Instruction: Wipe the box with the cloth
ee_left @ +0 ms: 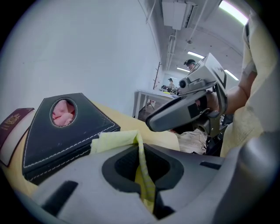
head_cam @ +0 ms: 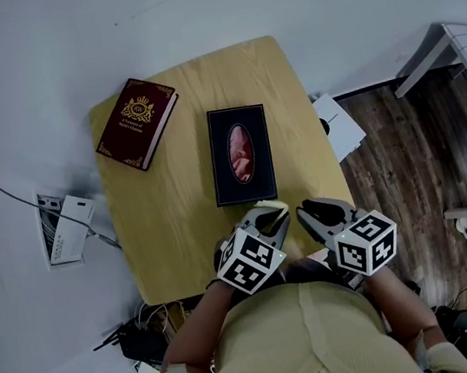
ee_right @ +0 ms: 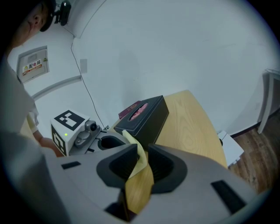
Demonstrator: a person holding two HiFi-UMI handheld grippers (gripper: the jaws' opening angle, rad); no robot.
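Yellow cloth (ee_left: 114, 141): clamped tight in left gripper (head_cam: 275, 215), other end pinched between pads of right gripper (head_cam: 310, 211), over near edge of table (head_cam: 181, 242). Black box (head_cam: 241, 154): lies mid-table, just beyond both tips, not yet touched. Red book (head_cam: 137, 122) at far left corner.

Likely risks:
- slips from right pads if only thin fold caught
- shoves unbraced box toward book or far edge under hard wipe

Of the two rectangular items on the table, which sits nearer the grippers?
The black box with the oval opening; the dark red book lies at the far left corner.
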